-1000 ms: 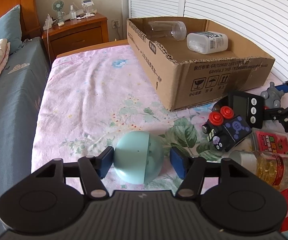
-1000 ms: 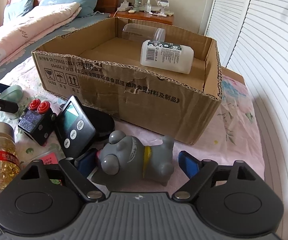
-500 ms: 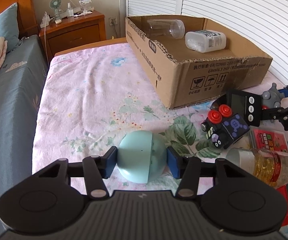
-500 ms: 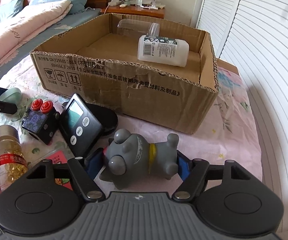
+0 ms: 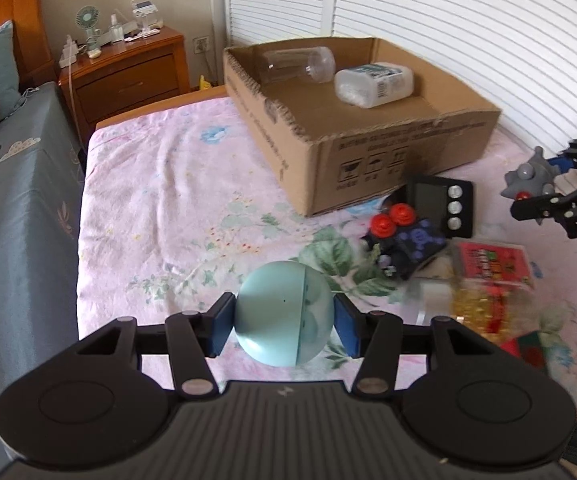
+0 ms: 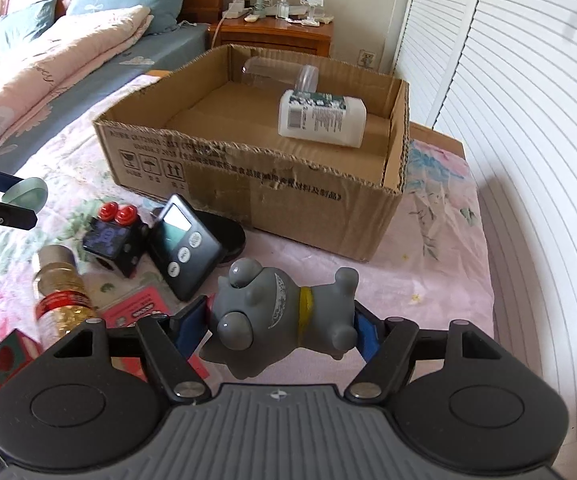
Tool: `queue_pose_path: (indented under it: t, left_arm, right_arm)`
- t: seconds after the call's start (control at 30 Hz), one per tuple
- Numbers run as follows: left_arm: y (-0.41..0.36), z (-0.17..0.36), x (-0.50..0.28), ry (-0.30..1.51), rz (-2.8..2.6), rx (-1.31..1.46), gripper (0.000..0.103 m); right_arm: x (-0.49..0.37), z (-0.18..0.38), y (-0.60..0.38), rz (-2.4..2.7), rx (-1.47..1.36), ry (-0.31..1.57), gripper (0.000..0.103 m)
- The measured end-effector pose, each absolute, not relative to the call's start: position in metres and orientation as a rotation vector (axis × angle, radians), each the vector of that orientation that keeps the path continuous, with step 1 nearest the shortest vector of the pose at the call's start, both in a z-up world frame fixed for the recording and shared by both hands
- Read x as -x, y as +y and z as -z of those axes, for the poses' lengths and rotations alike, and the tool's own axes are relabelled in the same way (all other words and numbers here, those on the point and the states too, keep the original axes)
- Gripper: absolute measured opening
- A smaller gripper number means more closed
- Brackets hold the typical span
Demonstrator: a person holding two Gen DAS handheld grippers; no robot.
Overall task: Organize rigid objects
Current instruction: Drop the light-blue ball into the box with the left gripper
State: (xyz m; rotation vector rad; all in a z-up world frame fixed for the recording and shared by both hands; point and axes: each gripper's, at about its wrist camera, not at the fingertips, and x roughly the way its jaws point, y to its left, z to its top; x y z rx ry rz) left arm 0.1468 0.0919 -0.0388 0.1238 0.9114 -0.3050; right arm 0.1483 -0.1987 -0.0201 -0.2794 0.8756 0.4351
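Room: bedroom with white louvred doors (image 6: 528, 120) on the right and a wooden nightstand (image 5: 128, 76) at the upper left of the left wrist view.
Surface: bed under a pink floral sheet (image 5: 160, 200); blue-grey bedding (image 5: 16, 220) along the left edge.
Box: open brown cardboard box (image 6: 248, 176) at upper centre, holding a clear plastic jar (image 6: 276, 72) and a white labelled bottle (image 6: 322, 122), both lying on their sides.
Left gripper (image 5: 284, 320): jaws clenched on a pale blue round ball (image 5: 284, 316), lower centre, its seam running near upright.
Right gripper (image 6: 280, 320): jaws grasping a grey rubber dog toy (image 6: 280, 316), long axis across the frame, head at left.
Clutter: black timer (image 6: 184, 248), black cube with red knobs (image 6: 114, 236), jar of yellow capsules (image 6: 62, 300) lying near the box.
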Motion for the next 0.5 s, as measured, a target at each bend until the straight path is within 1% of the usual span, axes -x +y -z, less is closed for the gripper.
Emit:
queue_pose_path:
  t: [0.27, 0.5]
  left_arm:
    - [0.076, -0.002, -0.146, 0.847, 0.379, -0.146, 0.052]
    - [0.057, -0.029, -0.163, 0.791, 0.432, -0.153, 0.052]
  right_arm:
    - [-0.142, -0.009, -0.196, -0.481, 0.284, 0.820, 0.077]
    - [-0.144, -0.026, -0.193, -0.494, 0.294, 0.768, 0.077]
